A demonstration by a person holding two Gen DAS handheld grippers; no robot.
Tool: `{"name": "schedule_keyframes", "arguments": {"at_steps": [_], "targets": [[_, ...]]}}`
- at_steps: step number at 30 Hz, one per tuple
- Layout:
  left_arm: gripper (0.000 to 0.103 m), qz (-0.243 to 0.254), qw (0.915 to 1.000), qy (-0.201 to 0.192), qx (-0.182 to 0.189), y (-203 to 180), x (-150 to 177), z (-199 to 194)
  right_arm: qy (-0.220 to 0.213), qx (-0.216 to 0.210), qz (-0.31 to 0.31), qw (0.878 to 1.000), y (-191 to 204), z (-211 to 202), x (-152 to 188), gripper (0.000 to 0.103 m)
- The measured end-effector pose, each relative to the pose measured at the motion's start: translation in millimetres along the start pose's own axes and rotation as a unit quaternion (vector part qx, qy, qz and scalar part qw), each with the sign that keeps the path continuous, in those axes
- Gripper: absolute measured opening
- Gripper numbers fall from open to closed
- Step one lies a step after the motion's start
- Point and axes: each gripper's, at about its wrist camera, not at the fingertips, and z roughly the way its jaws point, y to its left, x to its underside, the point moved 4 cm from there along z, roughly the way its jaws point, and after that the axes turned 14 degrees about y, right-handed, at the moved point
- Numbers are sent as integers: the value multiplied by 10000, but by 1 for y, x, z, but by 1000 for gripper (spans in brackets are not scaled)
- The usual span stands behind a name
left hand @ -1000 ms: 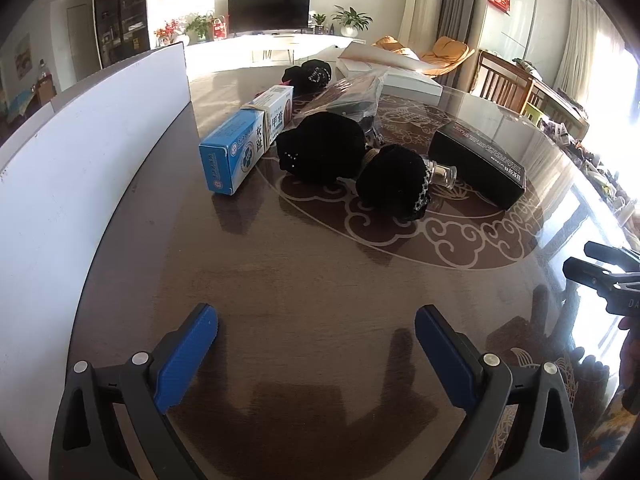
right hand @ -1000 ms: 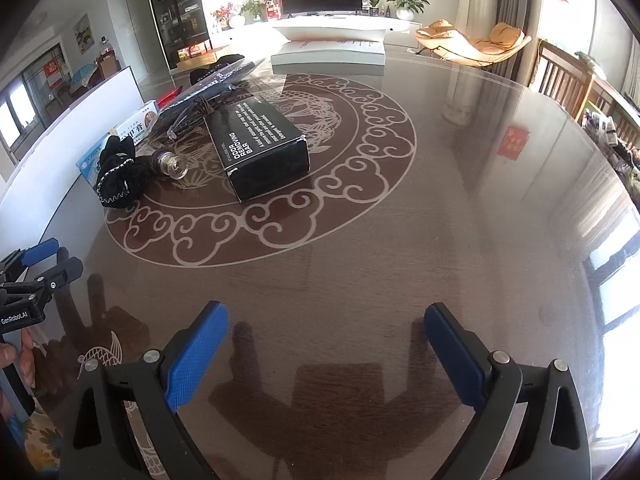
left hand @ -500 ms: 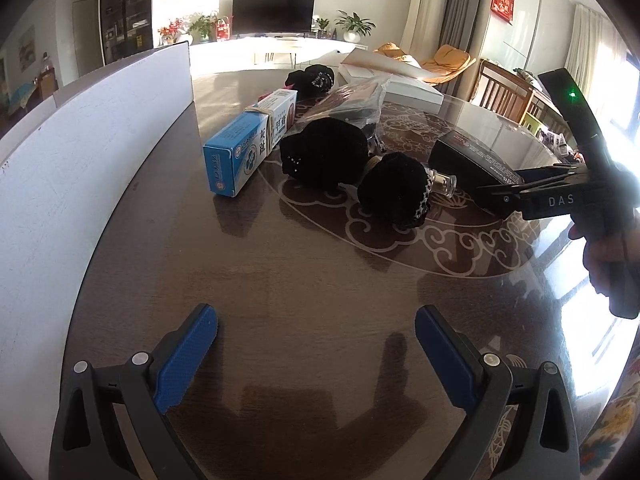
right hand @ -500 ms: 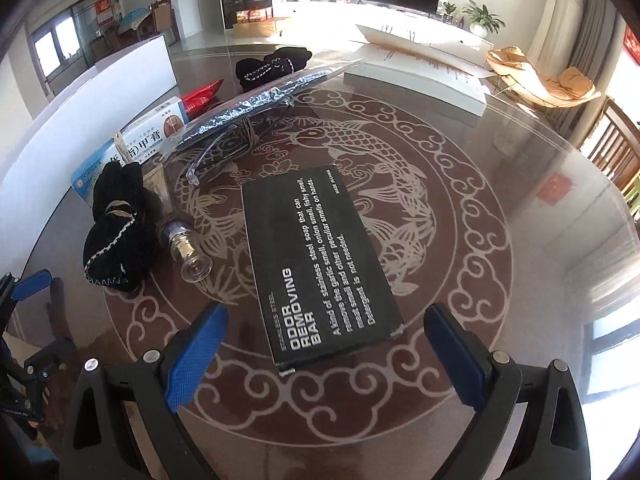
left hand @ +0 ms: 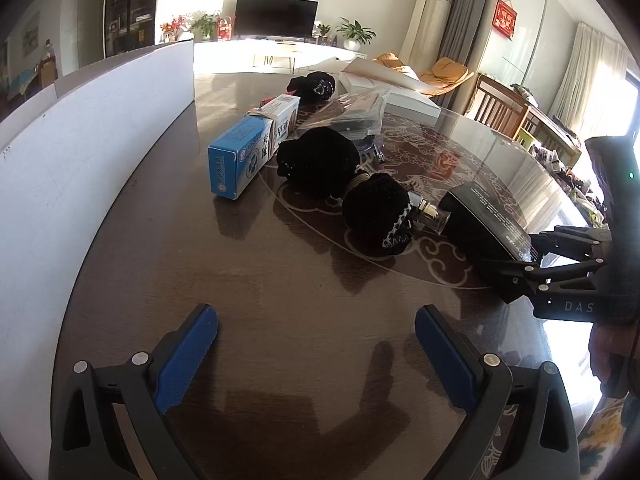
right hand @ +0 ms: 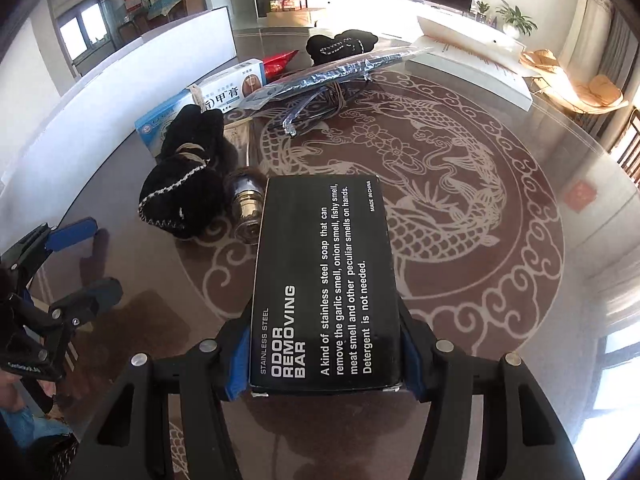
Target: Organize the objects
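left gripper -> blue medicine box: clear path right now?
Probably yes. The left gripper is open and empty over bare table, and the blue medicine box lies ahead to its left with nothing between. The black knit pouch beside the box may crowd one finger.

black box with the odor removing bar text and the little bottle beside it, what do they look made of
Black box: apparently printed cardboard with a matte finish, judging by its crisp folded edges and white lettering. Little bottle: likely clear glass with a shiny gold-toned metal collar, since it is see-through and glints; clear plastic cannot be ruled out.
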Motion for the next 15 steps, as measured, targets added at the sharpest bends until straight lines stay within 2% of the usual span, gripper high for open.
{"name": "schedule_keyframes", "arguments": {"at_steps": [4, 6, 9, 10, 13, 15], "targets": [[101, 2, 10000, 4, -17, -1, 0, 0, -214, 514, 778, 9954, -26, -7, 22, 60], [101, 8, 10000, 8, -29, -1, 0, 0, -297, 573, 1096, 9919, -40, -9, 32, 60], [101, 12, 10000, 11, -44, -2, 0, 1, -409, 581, 1220, 9900, -53, -12, 37, 60], [101, 12, 10000, 12, -47, -2, 0, 0, -425, 518, 1203, 9905, -55, -12, 38, 63], [101, 13, 10000, 15, -52, -2, 0, 1, -452, 545, 1098, 9914, -55, -11, 38, 84], [101, 14, 10000, 15, -56, -2, 0, 1, -498, 574, 1027, 9918, -53, -9, 38, 88]]}}
